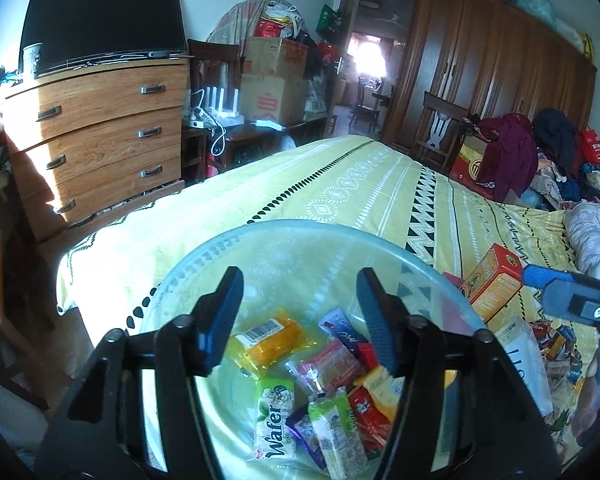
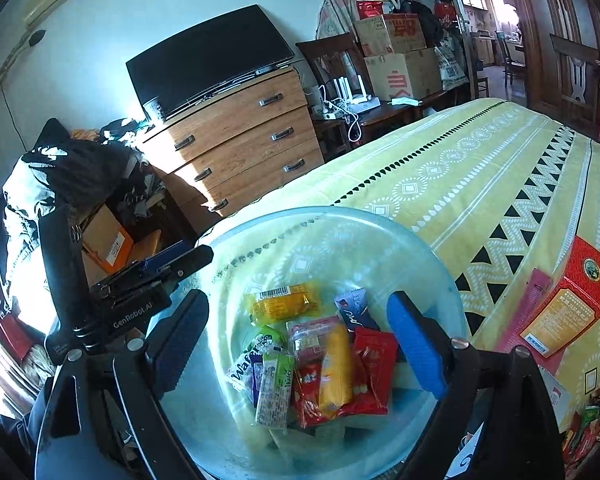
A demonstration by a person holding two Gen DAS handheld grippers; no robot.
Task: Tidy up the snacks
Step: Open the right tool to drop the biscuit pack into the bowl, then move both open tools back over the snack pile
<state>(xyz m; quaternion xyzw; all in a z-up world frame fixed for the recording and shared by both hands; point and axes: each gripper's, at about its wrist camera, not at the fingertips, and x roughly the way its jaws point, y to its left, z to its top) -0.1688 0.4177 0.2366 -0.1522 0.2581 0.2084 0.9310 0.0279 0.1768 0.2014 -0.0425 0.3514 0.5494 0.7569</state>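
- Yellow patterned bedspread point(image 2: 460, 168) is the work surface; clear plastic bowl point(image 2: 380, 224) sits on it near the bed's edge, with both grippers hovering over it.
- Bowl holds the sorted snacks: a loose pile, packets overlapping, long axes pointing every way.
- Red-orange box point(image 2: 568, 300) lies flat on the bedspread just right of the bowl, not in it; its long axis runs diagonally, near end towards the camera. More loose snacks point(image 2: 588, 428) lie at the far right.
- Left gripper point(image 1: 296, 316) has its jaws apart, nothing between the pads; likely a drop just finished.
- Right gripper point(image 2: 300, 340) has jaws wide apart, empty, over the pile.
- Yellow packet point(image 2: 280, 304) lies crosswise at the pile's far side, barcode up.
- Green wafer packet point(image 1: 274, 420) points roughly away from the left camera, label up.
- Next step, as a judgement: swing the right gripper to the leftover snacks, grip one across its short side, release low over the bowl, and avoid knocking the rim.
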